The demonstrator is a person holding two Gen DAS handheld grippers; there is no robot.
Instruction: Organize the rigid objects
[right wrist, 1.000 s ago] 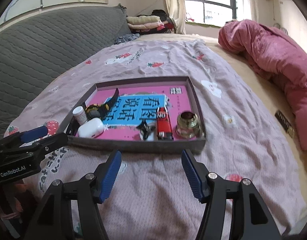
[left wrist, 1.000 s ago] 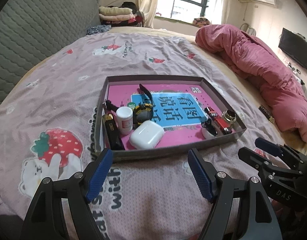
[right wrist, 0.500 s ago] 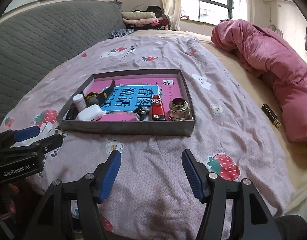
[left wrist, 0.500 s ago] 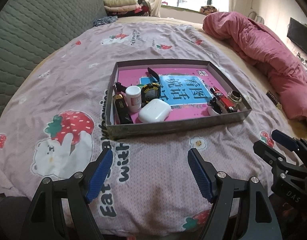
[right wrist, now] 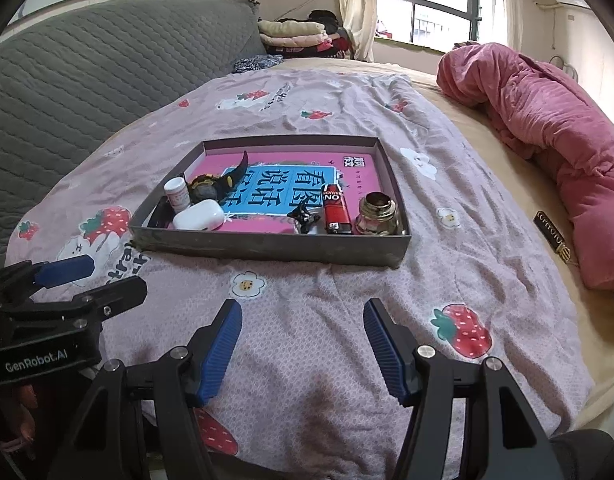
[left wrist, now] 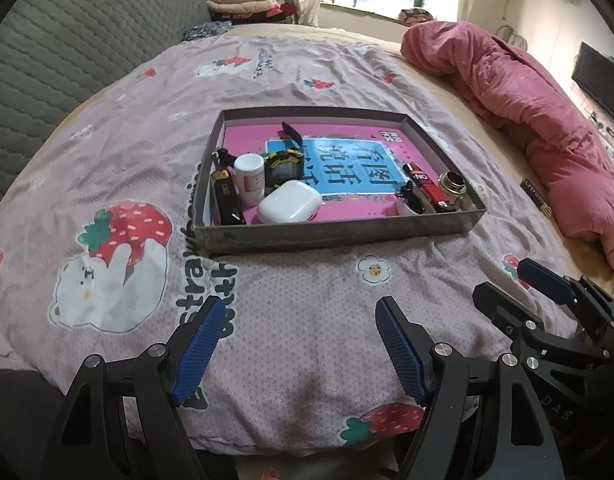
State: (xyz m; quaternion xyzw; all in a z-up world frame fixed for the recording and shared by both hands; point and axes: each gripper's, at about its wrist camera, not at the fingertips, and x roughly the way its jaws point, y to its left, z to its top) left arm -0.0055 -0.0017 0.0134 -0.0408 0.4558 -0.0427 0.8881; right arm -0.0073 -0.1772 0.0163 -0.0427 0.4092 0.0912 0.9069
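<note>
small rigid objects are sitting gathered inside a shallow grey tray [left wrist: 331, 236] that is lying on the bed, on a pink strawberry-print sheet [left wrist: 299, 332]. they are grouping along the tray's near wall, likely so they are staying contained on the soft bedding: a white earbud case [left wrist: 289, 207], a white pill bottle [left wrist: 249, 179], a black-and-yellow watch [left wrist: 283, 163] and a black lighter [left wrist: 226, 200] at the near left corner; a red lighter [left wrist: 423, 188], a small glass jar [left wrist: 451, 188] and a black hair clip [left wrist: 410, 199] at the near right. a pink and blue book cover is lining the tray floor.

both grippers are hovering near the bed's edge, well short of the tray. the left gripper [left wrist: 297, 350] is holding its jaws wide apart with nothing between them; the right gripper [right wrist: 303, 346] is doing the same, empty.

the left wrist view is showing the black lighter along the left wall clearly, while the right wrist view is mostly hiding it behind the earbud case. the right wrist view is showing the jar's brass-coloured rim [right wrist: 379, 204] and the red lighter's lettering far better.
</note>
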